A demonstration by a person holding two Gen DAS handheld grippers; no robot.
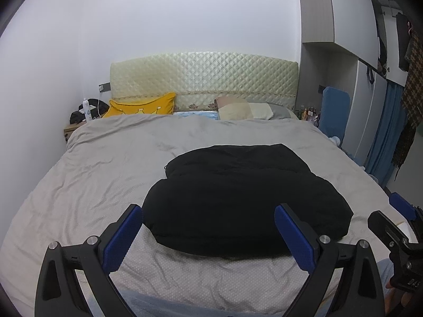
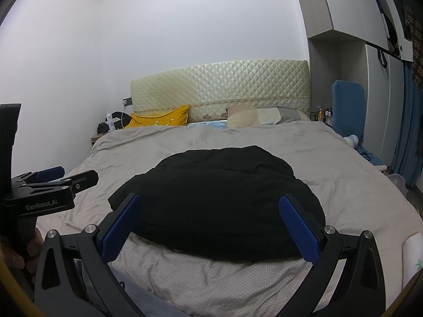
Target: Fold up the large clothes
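The left hand-held gripper (image 1: 208, 227) hovers with fingers spread apart, empty, over the near left edge of the black garment (image 1: 246, 198). The garment lies as a bulky folded bundle at the middle of the bed (image 1: 79, 158), on the grey cover. The right hand-held gripper (image 2: 210, 216) is likewise spread and empty, over the near right edge.

Recommended procedure: close each gripper on all layers at a near corner, lift evenly, and carry the edge toward the headboard (image 1: 203, 79).

The bundle's long axis appears to run from the foot of the bed toward the headboard, wider end nearest the grippers.
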